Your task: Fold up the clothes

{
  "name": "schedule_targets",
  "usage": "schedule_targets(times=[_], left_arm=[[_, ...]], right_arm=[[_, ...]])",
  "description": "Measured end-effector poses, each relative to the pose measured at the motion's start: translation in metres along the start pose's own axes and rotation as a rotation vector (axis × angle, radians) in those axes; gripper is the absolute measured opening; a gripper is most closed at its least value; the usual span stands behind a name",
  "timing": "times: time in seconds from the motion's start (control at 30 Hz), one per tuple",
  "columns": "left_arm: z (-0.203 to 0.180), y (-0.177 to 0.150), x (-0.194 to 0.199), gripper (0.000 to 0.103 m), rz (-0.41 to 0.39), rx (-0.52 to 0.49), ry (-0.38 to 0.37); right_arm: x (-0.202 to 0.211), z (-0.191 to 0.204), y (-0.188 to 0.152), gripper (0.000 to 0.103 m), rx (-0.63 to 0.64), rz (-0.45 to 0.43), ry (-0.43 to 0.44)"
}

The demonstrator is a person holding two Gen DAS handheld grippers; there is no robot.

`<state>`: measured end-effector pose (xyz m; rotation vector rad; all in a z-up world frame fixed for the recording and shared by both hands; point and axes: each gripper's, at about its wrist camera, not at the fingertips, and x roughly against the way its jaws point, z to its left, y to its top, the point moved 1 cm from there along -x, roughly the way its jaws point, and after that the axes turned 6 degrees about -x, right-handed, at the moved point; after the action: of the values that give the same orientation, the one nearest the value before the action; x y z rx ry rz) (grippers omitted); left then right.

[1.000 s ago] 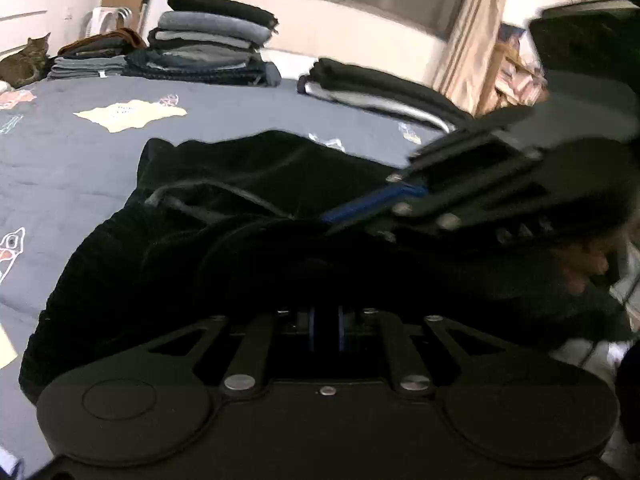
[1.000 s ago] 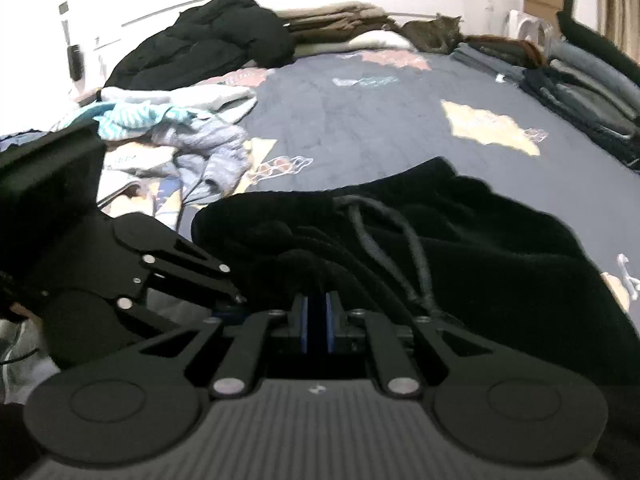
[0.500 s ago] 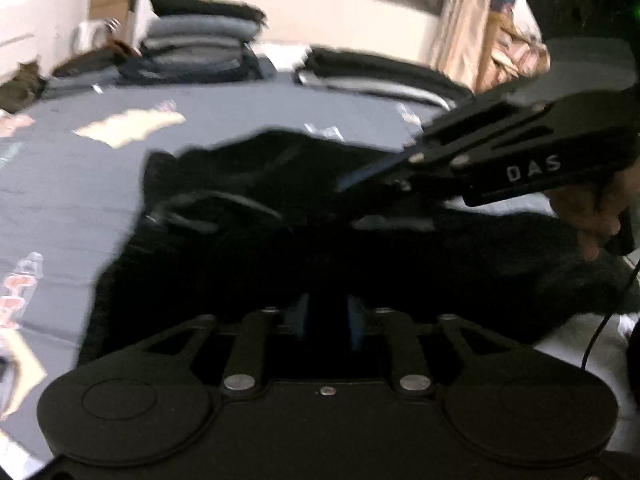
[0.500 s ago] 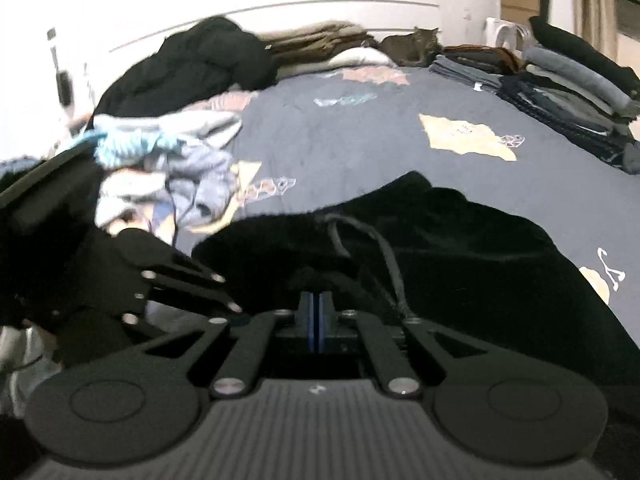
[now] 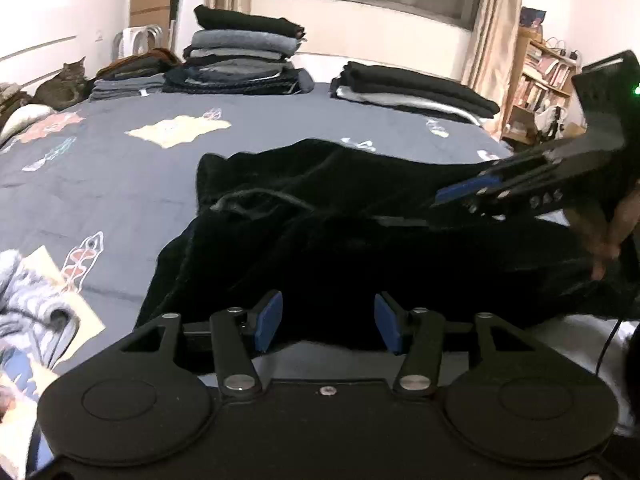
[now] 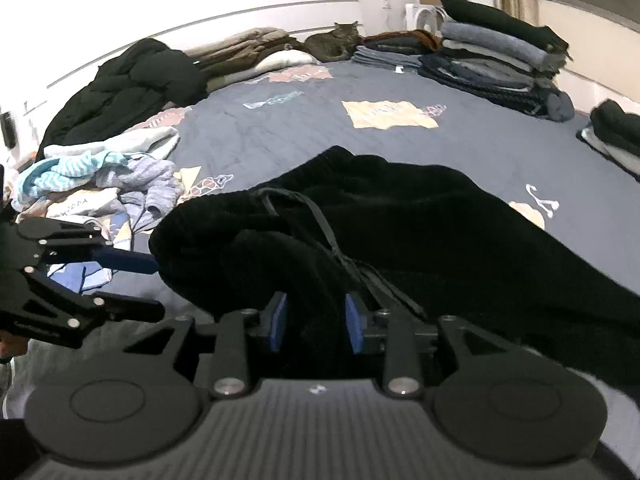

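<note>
Black trousers (image 5: 360,216) lie crumpled at the near edge of the bed (image 5: 120,184), drawstring (image 6: 320,224) on top. Left tongs (image 5: 328,326): blue pads spread wide, nothing gripped, just short of the fabric edge. Right tongs (image 6: 316,322): pads partly apart with a fold of the trousers between them; a firm clamp cannot be confirmed. Folded stacks (image 5: 240,60) sit along the far edge of the bed; an unfolded pile (image 6: 100,184) lies at the left. A cat (image 6: 332,42) rests by the wall.
</note>
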<state>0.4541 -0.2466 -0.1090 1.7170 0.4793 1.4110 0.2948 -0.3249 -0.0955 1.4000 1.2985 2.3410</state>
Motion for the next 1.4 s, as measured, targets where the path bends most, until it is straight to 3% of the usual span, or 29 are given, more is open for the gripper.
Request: schedule_targets(times=[0.3, 0.43, 0.6, 0.67, 0.77, 0.9, 1.0, 1.1, 1.13, 1.2, 1.23, 1.4], left_arm=[[-0.002, 0.011, -0.045, 0.049, 0.025, -0.023, 0.025], [0.004, 0.013, -0.036, 0.049, 0.027, -0.009, 0.029], [0.056, 0.022, 0.004, 0.051, -0.009, 0.232, 0.105], [0.075, 0.032, 0.002, 0.049, 0.011, 0.257, 0.115], [0.095, 0.055, -0.018, 0.047, 0.053, 0.232, 0.115], [0.130, 0.097, -0.070, 0.048, 0.067, 0.274, 0.056], [0.146, 0.117, -0.135, 0.048, 0.171, 0.221, 0.043], [0.158, 0.118, -0.187, 0.047, 0.269, 0.226, 0.042], [0.161, 0.117, -0.200, 0.044, 0.301, 0.232, 0.049], [0.165, 0.115, -0.216, 0.017, 0.329, 0.267, 0.036], [0.167, 0.115, -0.218, 0.008, 0.324, 0.289, 0.023], [0.174, 0.152, -0.211, 0.005, 0.175, 0.292, 0.019]], right_arm=[[-0.023, 0.016, 0.021, 0.035, 0.078, -0.034, 0.043], [-0.029, 0.012, 0.030, 0.036, 0.074, -0.037, 0.045], [-0.017, -0.014, 0.029, 0.038, -0.020, -0.048, 0.037], [-0.016, -0.026, 0.032, 0.039, -0.045, -0.033, 0.023], [-0.025, -0.045, 0.045, 0.040, -0.059, -0.001, 0.005], [-0.044, -0.066, 0.084, 0.040, -0.031, 0.006, 0.002], [-0.046, -0.078, 0.107, 0.040, -0.045, -0.012, 0.009], [-0.040, -0.089, 0.114, 0.041, -0.064, -0.005, 0.030], [-0.038, -0.092, 0.115, 0.041, -0.068, -0.001, 0.033], [-0.033, -0.099, 0.114, 0.041, -0.088, 0.010, 0.037], [-0.031, -0.102, 0.113, 0.041, -0.100, 0.014, 0.040], [-0.017, -0.117, 0.107, 0.041, -0.158, 0.031, 0.051]])
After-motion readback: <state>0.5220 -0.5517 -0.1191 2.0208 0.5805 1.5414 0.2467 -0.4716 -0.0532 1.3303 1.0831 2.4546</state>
